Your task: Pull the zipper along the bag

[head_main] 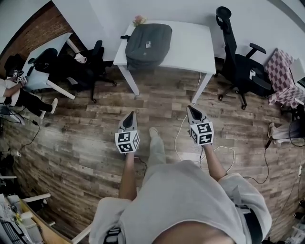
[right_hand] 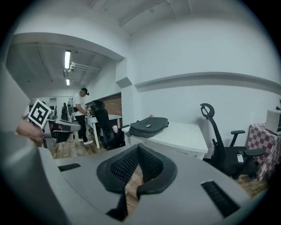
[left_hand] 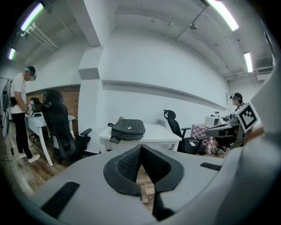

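Ahead of both pairs of black jaws lies a dark grey bag on a white tabletop. The left gripper and the right gripper have pale grey bodies, and each carries a white cube printed with black square markers; the pads inside the jaws show a fine black mesh pattern. Under the jaws the floor is brown wood planks in mixed light and dark tones. To the right of the right jaws stands a black office chair, and beyond it a cloth checked pink and white. Far left of the left jaws is a red-brown brick wall; the wall behind the tabletop is white
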`<state>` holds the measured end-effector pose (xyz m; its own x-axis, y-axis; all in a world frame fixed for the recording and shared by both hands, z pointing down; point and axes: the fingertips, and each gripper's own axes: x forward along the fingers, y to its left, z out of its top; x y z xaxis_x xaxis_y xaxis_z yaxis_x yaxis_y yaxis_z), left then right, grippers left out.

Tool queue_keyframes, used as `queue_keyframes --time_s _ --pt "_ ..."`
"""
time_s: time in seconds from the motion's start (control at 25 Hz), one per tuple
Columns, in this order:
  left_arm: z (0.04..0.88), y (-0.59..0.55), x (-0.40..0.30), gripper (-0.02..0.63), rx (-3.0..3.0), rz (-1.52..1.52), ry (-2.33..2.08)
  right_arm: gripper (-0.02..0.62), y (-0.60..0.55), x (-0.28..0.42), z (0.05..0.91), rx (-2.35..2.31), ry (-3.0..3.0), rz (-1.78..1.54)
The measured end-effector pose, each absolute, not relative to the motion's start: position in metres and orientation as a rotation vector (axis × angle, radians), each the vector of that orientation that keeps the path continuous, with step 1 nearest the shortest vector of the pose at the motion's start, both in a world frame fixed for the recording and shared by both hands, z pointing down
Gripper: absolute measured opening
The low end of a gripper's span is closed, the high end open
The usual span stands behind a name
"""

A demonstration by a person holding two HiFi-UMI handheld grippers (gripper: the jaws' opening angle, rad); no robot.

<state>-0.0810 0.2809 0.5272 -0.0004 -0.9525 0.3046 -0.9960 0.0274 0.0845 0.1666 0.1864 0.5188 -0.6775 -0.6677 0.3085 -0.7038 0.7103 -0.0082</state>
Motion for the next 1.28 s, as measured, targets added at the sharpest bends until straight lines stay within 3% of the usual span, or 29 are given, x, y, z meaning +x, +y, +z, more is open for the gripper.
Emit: queue_keyframes --time_s 0.84,1.28 --pt "0.526 0.000 -0.219 0.026 2.164 0.226 -1.822 0.014 -0.046 0.022 0.504 1.220 -2.509 0.176" --pt "0.545 -0.066 -0.240 0.026 2.228 0.270 -1.700 0.014 -0.090 -0.005 0.528 1.269 -2.423 0.237"
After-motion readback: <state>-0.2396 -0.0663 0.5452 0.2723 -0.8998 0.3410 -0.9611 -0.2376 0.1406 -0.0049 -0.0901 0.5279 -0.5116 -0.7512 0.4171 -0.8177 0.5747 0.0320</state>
